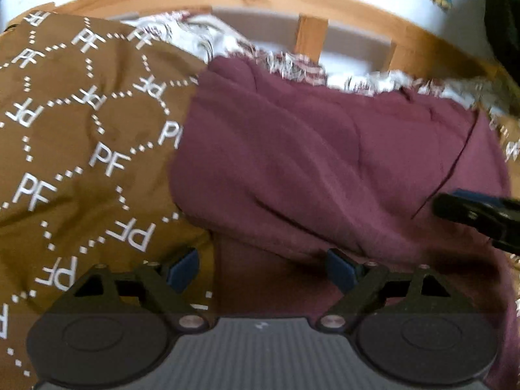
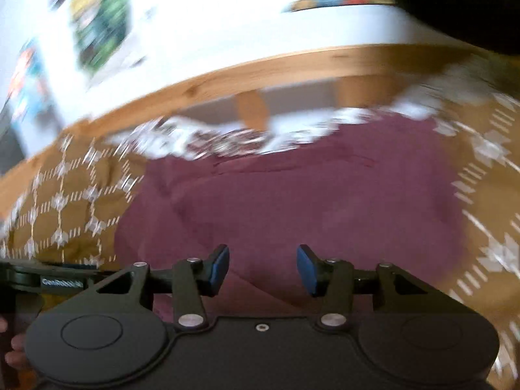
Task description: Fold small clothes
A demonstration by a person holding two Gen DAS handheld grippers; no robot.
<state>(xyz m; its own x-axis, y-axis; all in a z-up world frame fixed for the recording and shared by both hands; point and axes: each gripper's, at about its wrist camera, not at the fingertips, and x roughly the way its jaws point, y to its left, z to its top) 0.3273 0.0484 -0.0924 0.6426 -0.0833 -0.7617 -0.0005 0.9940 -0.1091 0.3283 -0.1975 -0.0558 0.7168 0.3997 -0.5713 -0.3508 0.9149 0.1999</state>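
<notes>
A maroon garment [image 1: 308, 162] lies rumpled on a brown bedcover with white "PF" letters [image 1: 81, 136]. My left gripper [image 1: 262, 271] is open just above the garment's near edge, with nothing between its blue pads. The right gripper's finger [image 1: 477, 214] reaches in at the right over the garment. In the blurred right wrist view, my right gripper [image 2: 263, 268] is open and empty above the same maroon garment [image 2: 292, 201], with the left gripper's body [image 2: 48, 279] at the lower left.
A patterned white and dark red cloth [image 1: 201, 35] lies behind the garment. A wooden bed rail with slats [image 1: 312, 35] runs along the back, with a white wall and colourful pictures [image 2: 97, 22] beyond. The brown cover [image 2: 487, 195] surrounds the garment.
</notes>
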